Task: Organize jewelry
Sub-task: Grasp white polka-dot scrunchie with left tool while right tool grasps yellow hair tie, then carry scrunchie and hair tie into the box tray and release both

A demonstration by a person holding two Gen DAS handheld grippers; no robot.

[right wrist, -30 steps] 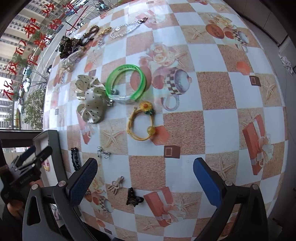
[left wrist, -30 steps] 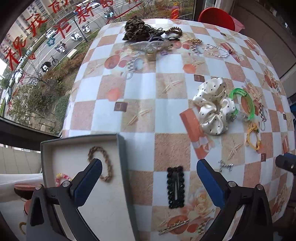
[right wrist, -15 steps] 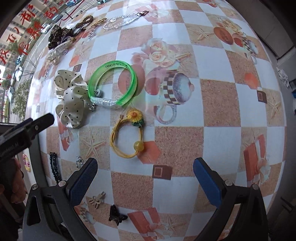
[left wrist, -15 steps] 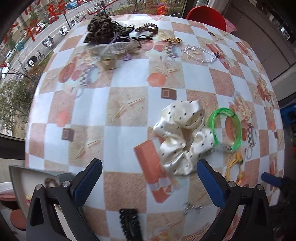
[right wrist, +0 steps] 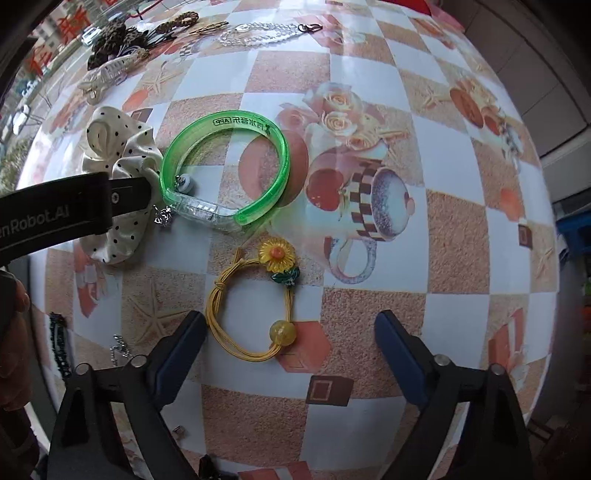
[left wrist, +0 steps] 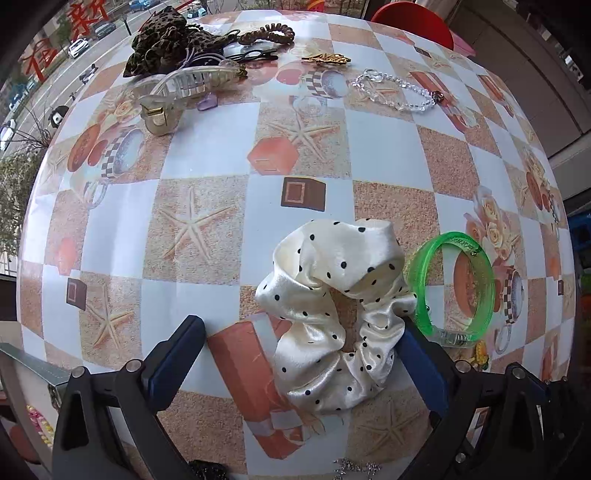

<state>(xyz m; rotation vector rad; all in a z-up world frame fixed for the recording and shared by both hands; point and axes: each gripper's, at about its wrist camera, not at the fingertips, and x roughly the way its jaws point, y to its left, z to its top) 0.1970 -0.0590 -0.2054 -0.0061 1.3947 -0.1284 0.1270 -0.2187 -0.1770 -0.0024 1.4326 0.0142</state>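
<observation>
Scrunchie (left wrist: 332, 314) btwn open left fingers (left wrist: 177, 354), bangle (left wrist: 454, 288) beside.

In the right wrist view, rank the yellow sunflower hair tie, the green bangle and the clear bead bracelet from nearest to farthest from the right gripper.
From the right gripper:
1. Yellow sunflower hair tie, lying between the open jaws, toward the left finger.
2. Green bangle, farther up the table, left of centre.
3. Clear bead bracelet, at the table's far edge.
</observation>
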